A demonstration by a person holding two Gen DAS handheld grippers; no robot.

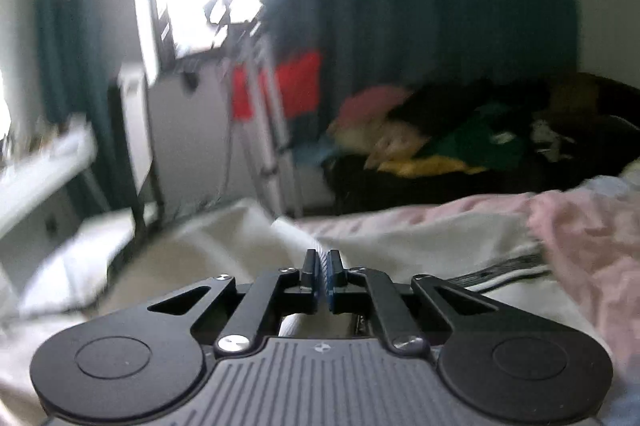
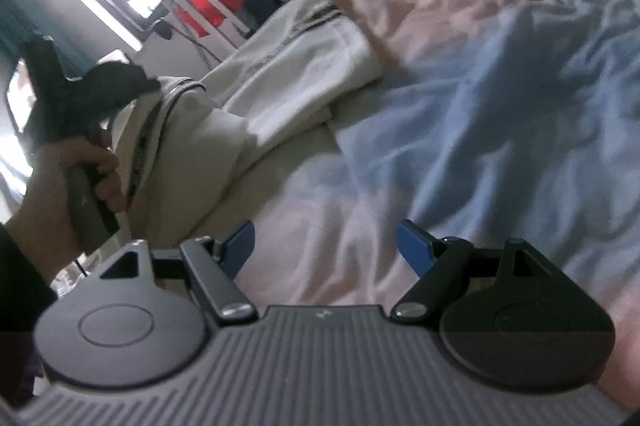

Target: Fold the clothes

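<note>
A white garment with dark stripe trim lies across the bed, partly folded and bunched. My left gripper has its blue-padded fingers pressed together at the garment's edge. In the right wrist view a hand holds that left gripper, and the white garment rises to its tip, lifted at the striped end. My right gripper stands open above the bed cover, to the right of the garment, with nothing between its fingers.
The bed cover is rumpled pink and pale blue. A pile of coloured clothes lies at the far end of the bed. A metal stand with a red cloth is by the bright window. A white table stands at left.
</note>
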